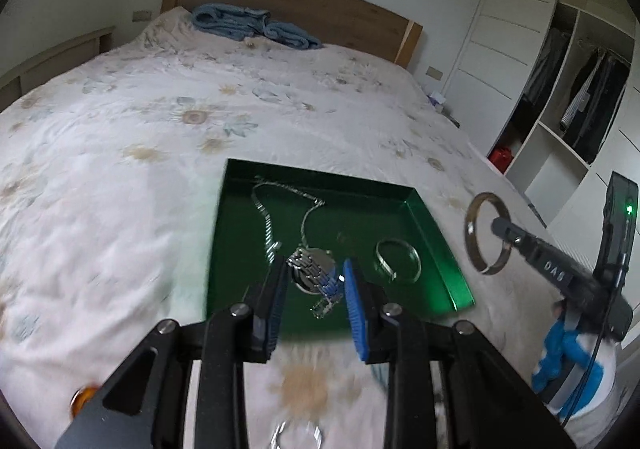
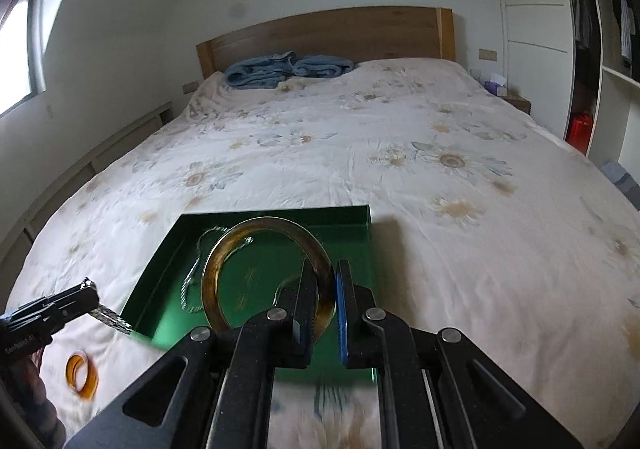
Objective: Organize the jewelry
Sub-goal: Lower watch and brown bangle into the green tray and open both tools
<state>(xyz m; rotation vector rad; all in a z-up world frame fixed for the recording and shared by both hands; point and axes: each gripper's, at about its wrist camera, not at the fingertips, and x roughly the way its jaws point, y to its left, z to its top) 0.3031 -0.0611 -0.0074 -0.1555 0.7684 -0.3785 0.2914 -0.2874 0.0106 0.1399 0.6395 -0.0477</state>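
A green tray (image 1: 440, 233) lies on the flowered bed cover, with a silver necklace (image 1: 264, 209) and a pale bangle (image 1: 398, 261) in it. My left gripper (image 1: 316, 269) hangs over the tray's near edge, shut on a silver watch (image 1: 314, 273) whose metal band dangles below. In the right wrist view that band (image 2: 112, 317) droops from the left gripper (image 2: 94, 295) beside the tray (image 2: 160, 289). My right gripper (image 2: 324, 277) is shut on the rim of an amber bangle (image 2: 216, 269), held upright above the tray. The left wrist view shows this bangle (image 1: 486, 233) in the air right of the tray.
An orange ring (image 2: 82, 375) lies on the cover near the tray's left corner. Folded blue blankets (image 2: 288, 67) rest by the wooden headboard. An open wardrobe (image 1: 580, 97) stands along the right wall. A shiny metal piece (image 1: 296, 437) lies under the left gripper.
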